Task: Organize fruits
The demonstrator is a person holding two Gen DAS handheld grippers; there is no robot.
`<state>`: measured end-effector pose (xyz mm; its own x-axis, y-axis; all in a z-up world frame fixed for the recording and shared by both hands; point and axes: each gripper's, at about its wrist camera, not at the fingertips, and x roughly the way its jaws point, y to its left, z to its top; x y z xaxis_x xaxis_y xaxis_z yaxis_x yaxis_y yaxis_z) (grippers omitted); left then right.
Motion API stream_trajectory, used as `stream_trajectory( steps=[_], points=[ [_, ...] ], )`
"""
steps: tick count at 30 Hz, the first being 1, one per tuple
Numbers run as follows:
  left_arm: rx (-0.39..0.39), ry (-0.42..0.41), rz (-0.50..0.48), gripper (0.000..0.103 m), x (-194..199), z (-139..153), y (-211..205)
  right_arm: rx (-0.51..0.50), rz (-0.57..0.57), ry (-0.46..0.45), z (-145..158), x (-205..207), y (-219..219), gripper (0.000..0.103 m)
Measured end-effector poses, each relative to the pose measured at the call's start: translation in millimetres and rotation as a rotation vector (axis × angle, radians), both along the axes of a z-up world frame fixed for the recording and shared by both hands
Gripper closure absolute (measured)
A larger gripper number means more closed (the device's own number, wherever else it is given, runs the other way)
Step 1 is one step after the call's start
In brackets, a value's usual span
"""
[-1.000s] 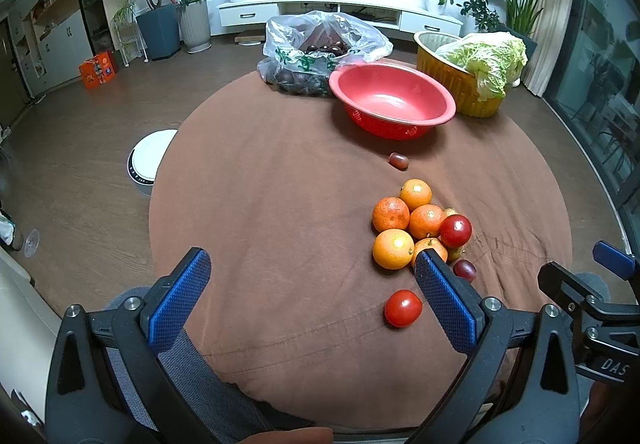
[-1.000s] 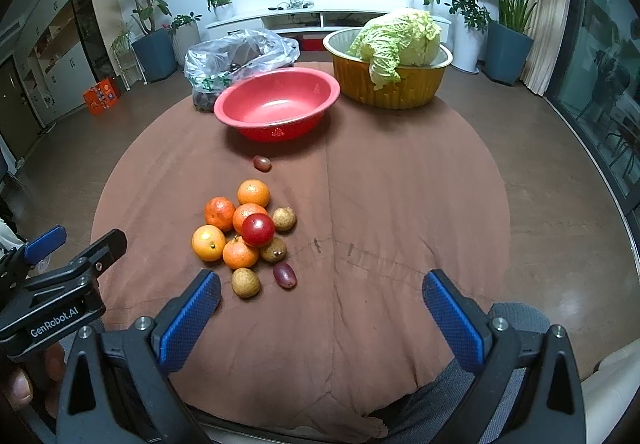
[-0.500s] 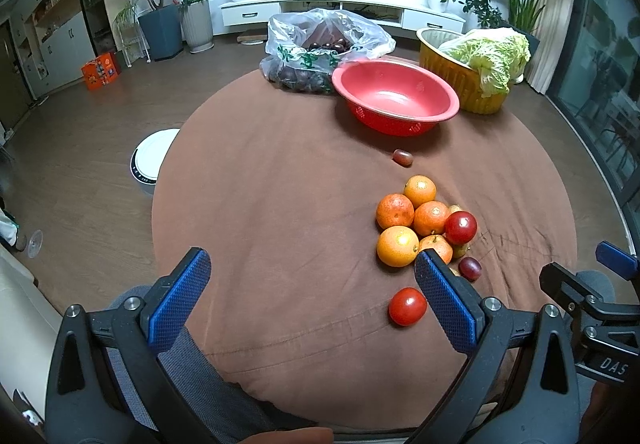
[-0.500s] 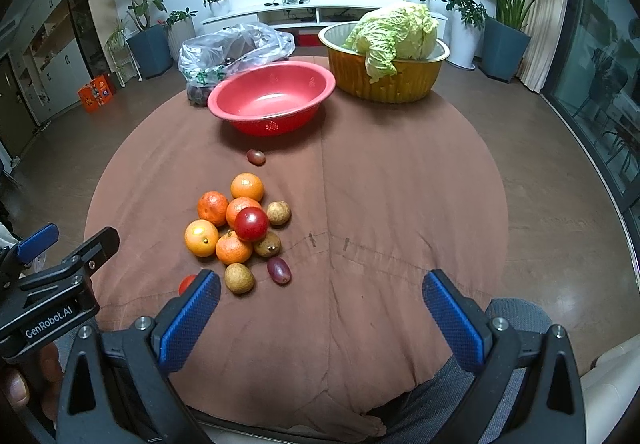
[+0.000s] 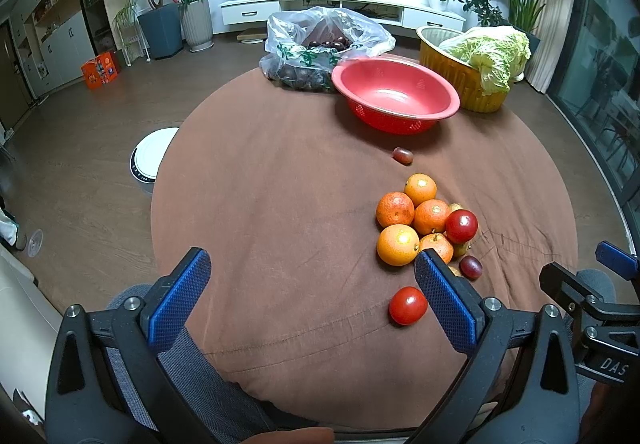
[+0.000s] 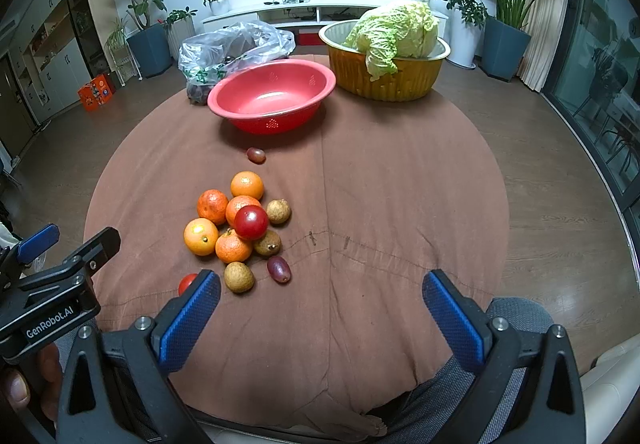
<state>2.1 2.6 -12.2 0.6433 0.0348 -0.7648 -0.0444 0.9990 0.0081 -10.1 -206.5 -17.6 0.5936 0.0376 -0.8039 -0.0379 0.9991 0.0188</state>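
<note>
A pile of oranges [image 5: 416,219] [image 6: 224,219] with a red tomato [image 5: 461,226] [image 6: 251,222] on top lies on the brown cloth, with brown longans [image 6: 239,276] and a purple grape [image 6: 279,268] beside it. A second tomato [image 5: 408,305] lies alone near the front edge; a lone grape [image 5: 402,155] lies near the empty red basin [image 5: 396,93] [image 6: 272,95]. My left gripper [image 5: 312,292] is open and empty, its right finger beside the pile. My right gripper [image 6: 320,308] is open and empty, right of the fruit.
A yellow bowl [image 6: 384,79] holds a cabbage [image 6: 396,29] at the back right. A plastic bag [image 5: 320,43] of dark fruit sits at the back. A white robot vacuum [image 5: 150,159] stands on the floor left of the round table [image 5: 260,183].
Both grippers have drifted slightly forward toward the fruit pile; both remain open. The fruit has not moved.
</note>
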Motion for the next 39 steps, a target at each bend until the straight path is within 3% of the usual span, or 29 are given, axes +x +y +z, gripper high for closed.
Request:
stream_trajectory(
  steps=[34, 39],
  points=[
    [0.000, 0.003, -0.003, 0.000, -2, -9, -1, 0.001, 0.005, 0.005, -3, -2, 2, 0.000],
    [-0.013, -0.015, -0.050, 0.000, -3, -12, 5, 0.011, 0.016, -0.009, -6, -3, -2, 0.000]
  ],
)
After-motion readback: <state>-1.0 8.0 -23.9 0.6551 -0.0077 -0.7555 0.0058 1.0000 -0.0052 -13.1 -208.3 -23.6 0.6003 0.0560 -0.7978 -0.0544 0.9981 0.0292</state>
